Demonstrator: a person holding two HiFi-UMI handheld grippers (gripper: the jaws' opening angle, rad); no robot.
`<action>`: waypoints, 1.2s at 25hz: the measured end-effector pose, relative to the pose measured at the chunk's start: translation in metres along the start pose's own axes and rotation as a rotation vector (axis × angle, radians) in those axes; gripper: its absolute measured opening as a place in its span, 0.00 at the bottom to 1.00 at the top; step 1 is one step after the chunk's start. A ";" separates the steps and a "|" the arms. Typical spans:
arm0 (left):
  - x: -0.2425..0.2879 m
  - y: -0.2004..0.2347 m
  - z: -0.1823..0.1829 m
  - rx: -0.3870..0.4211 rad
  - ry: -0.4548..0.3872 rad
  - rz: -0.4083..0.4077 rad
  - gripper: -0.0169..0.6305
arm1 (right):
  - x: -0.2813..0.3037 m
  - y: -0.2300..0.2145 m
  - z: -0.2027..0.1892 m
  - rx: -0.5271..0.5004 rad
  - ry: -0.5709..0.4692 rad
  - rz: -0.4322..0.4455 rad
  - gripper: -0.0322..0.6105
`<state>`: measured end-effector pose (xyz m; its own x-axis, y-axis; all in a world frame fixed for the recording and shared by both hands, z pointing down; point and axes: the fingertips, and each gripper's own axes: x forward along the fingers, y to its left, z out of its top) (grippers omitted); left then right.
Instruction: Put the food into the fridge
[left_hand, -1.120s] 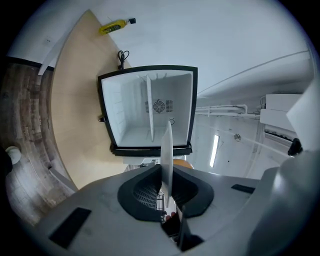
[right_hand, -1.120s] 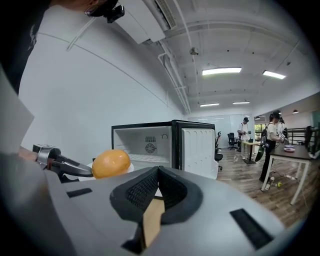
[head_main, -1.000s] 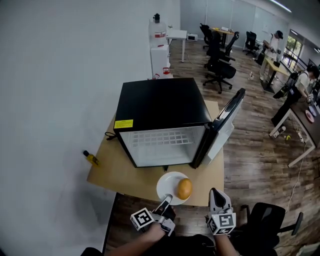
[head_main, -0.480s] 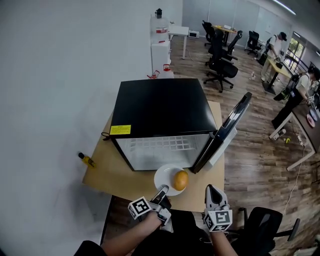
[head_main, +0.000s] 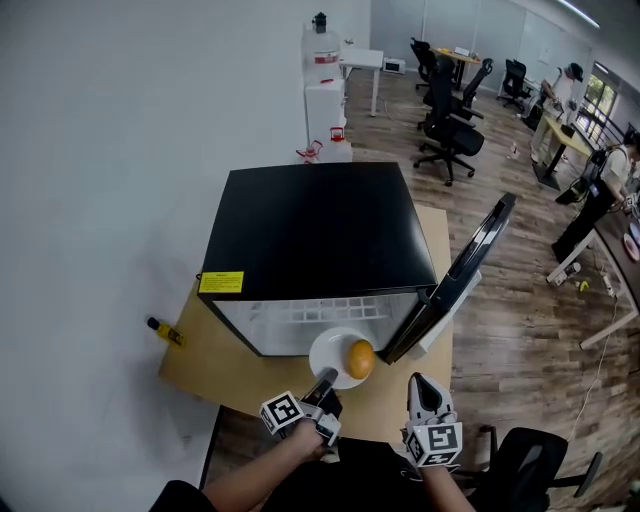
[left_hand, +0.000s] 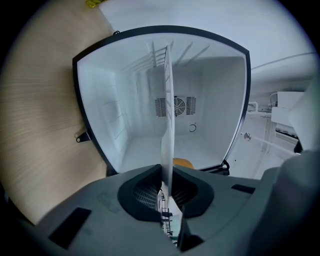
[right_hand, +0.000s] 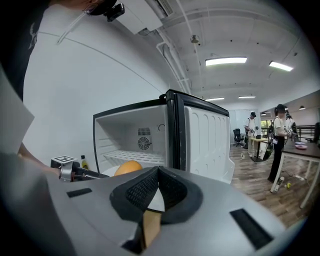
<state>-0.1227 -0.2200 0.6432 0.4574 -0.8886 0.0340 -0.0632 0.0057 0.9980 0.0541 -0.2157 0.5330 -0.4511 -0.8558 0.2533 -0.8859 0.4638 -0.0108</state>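
A white plate (head_main: 330, 352) carries an orange (head_main: 360, 358) at the mouth of the open black mini fridge (head_main: 320, 225). My left gripper (head_main: 325, 381) is shut on the plate's near rim. In the left gripper view the plate (left_hand: 168, 125) runs edge-on up from the gripper (left_hand: 167, 187), with the orange (left_hand: 182, 162) just behind it and the white fridge interior (left_hand: 200, 100) straight ahead. My right gripper (head_main: 426, 386) hovers shut and empty by the table's front edge, right of the plate. The right gripper view shows the gripper (right_hand: 156, 187), the orange (right_hand: 128, 167) and the fridge (right_hand: 145, 135).
The fridge door (head_main: 465, 270) stands open to the right. The fridge sits on a wooden table (head_main: 215, 365) against a white wall. A small yellow bottle (head_main: 163, 330) lies at the table's left edge. An office chair (head_main: 530, 470) is behind at right; people stand far right.
The left gripper has carried the plate with the orange forward, from the table in front of the fridge to the fridge's opening. The right gripper has stayed shut beside it.
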 end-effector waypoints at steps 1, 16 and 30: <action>0.003 0.004 0.001 0.000 -0.002 0.004 0.07 | 0.003 -0.002 0.000 -0.006 0.003 0.001 0.14; 0.049 0.080 0.023 -0.014 -0.045 0.031 0.07 | 0.032 -0.005 -0.032 -0.015 0.069 0.043 0.14; 0.089 0.127 0.054 -0.006 -0.100 0.051 0.08 | 0.054 -0.017 -0.054 -0.005 0.098 0.017 0.14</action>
<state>-0.1379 -0.3231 0.7703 0.3631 -0.9284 0.0793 -0.0783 0.0544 0.9954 0.0507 -0.2569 0.5993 -0.4535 -0.8213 0.3462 -0.8773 0.4798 -0.0109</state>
